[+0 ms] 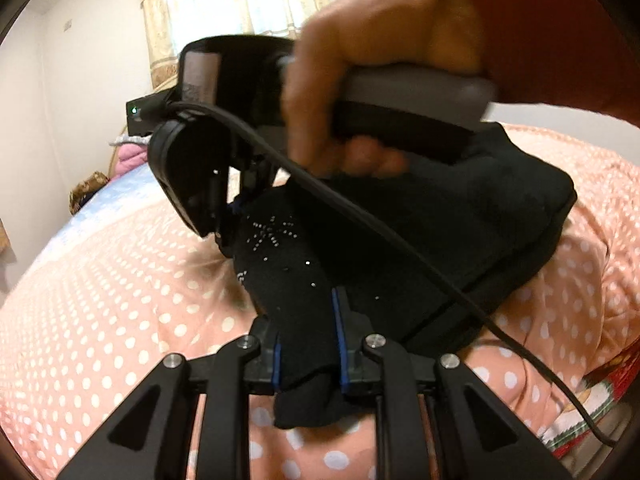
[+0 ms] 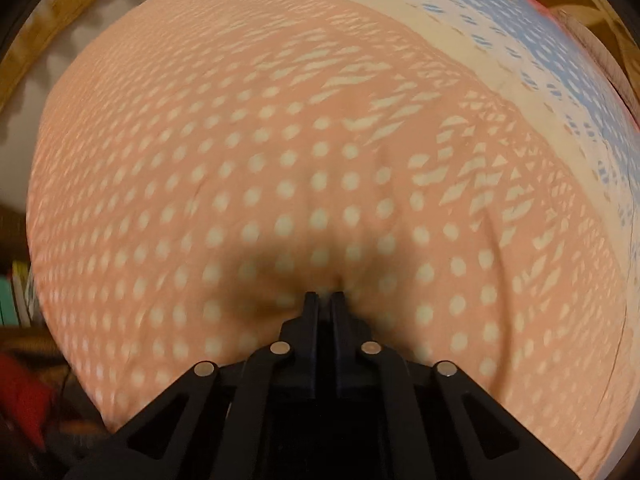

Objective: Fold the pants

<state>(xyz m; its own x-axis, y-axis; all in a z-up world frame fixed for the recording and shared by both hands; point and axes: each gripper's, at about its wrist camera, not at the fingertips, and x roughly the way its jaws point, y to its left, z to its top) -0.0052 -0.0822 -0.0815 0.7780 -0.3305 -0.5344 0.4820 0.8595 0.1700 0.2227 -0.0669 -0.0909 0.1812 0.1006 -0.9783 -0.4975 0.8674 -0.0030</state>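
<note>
A person's hand [image 1: 384, 76] grips the right tool [image 1: 236, 206] from above, angling it down onto the black pants [image 1: 440, 240] that lie bunched on the bed [image 1: 100, 300] just ahead of the left tool [image 1: 308, 340], whose blue-padded fingers [image 1: 339, 336] are clamped on a fold of the fabric. A black cable [image 1: 360, 220] trails across the pants between the two tools. The right wrist view shows only the dotted pink bedspread [image 2: 200, 160], with the right tool's [image 2: 325, 300] fingers pressed together and their tips at the spread; whether they pinch cloth cannot be told.
</note>
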